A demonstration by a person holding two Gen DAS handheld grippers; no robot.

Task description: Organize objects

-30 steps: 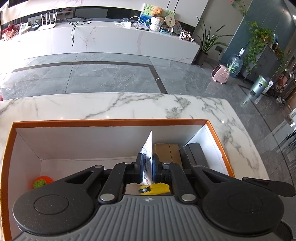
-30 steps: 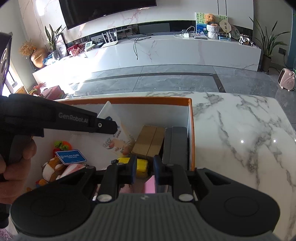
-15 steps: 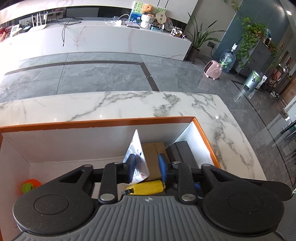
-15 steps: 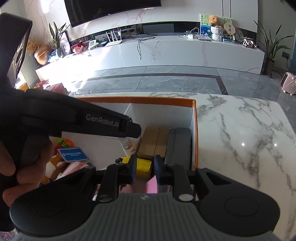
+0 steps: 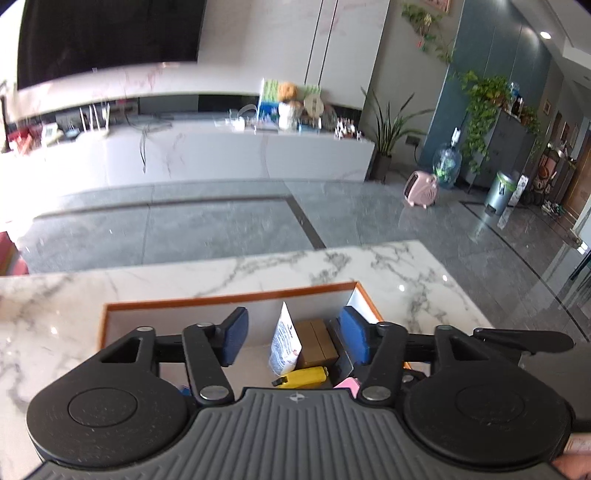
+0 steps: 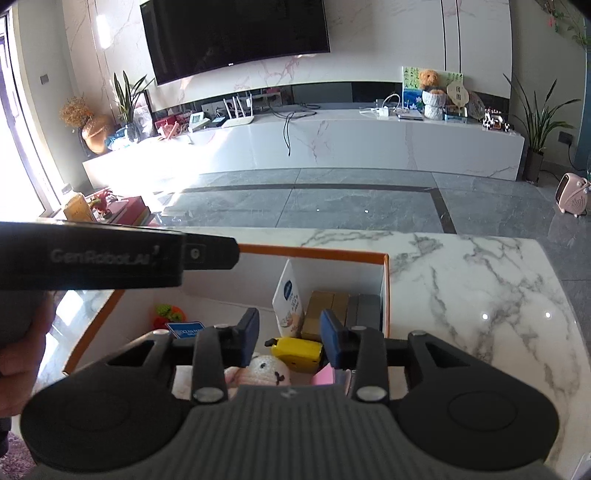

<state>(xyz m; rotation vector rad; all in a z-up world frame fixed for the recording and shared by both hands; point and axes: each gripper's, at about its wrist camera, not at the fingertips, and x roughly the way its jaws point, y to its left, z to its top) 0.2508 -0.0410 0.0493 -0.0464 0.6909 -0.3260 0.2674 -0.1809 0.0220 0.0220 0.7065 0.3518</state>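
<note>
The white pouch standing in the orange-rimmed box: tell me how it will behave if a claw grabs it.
The white pouch looks like thin flexible packaging, so it would probably crumple rather than stay stiff. It stands on edge, tilted beside the brown carton, so a nudge may well topple it. Its glossy printed face suggests that it could slip in a loose pinch.

A pouch (image 6: 288,302) stands in the box (image 6: 314,254), left of a carton (image 6: 327,308).

Ahead of you at twelve o'clock hangs a dark television (image 6: 236,35) over a long white marble console (image 6: 332,147). On it, at one o'clock, sits a teddy bear (image 6: 430,79). A pink heater (image 5: 421,188) stands on the grey floor at two o'clock, beside a silver bin (image 5: 500,190).
</note>
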